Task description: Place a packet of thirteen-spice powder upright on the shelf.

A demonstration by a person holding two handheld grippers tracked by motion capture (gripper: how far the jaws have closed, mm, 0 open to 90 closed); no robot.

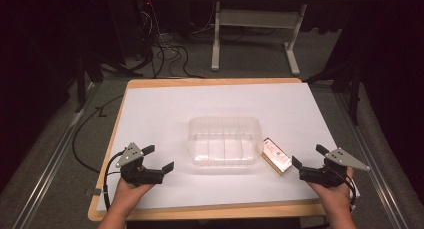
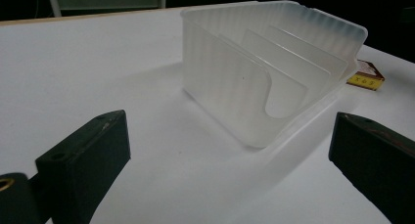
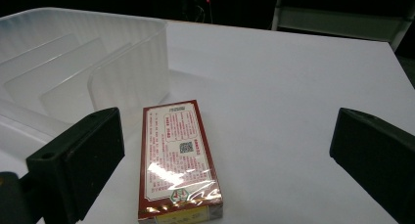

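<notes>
Starting at the left of the high view, the left gripper (image 1: 159, 158) is held in a hand (image 1: 127, 193) near the table's (image 1: 150, 209) front edge, just above the white sheet (image 1: 160, 104). Its jaws are spread wide and nothing is gripped between them; they are pointed toward the tray (image 1: 225, 141), from which they are kept apart. In the left gripper view the bare sheet (image 2: 98, 62) is seen between the two black jaws, and the tray (image 2: 230, 82) is seen beyond them, unheld.

At the middle of the sheet the clear plastic tray is set, with thin upright dividers inside it. Nothing can be made out in its compartments.

Just beside the tray's right end the box (image 1: 276, 155) is laid flat at a slant, close to the tray wall; whether the two touch cannot be told. It is red-brown, wrapped in glossy film, with a pale printed face turned up.

At the right, the right gripper (image 1: 309, 156) is held in the other hand (image 1: 337, 196), near the box. Its jaws are opened wide and nothing is clamped. In the right gripper view the box (image 3: 178, 160) is seen lying nearer the jaw at the left of that view, untouched, with the tray (image 3: 73, 62) behind it.
</notes>
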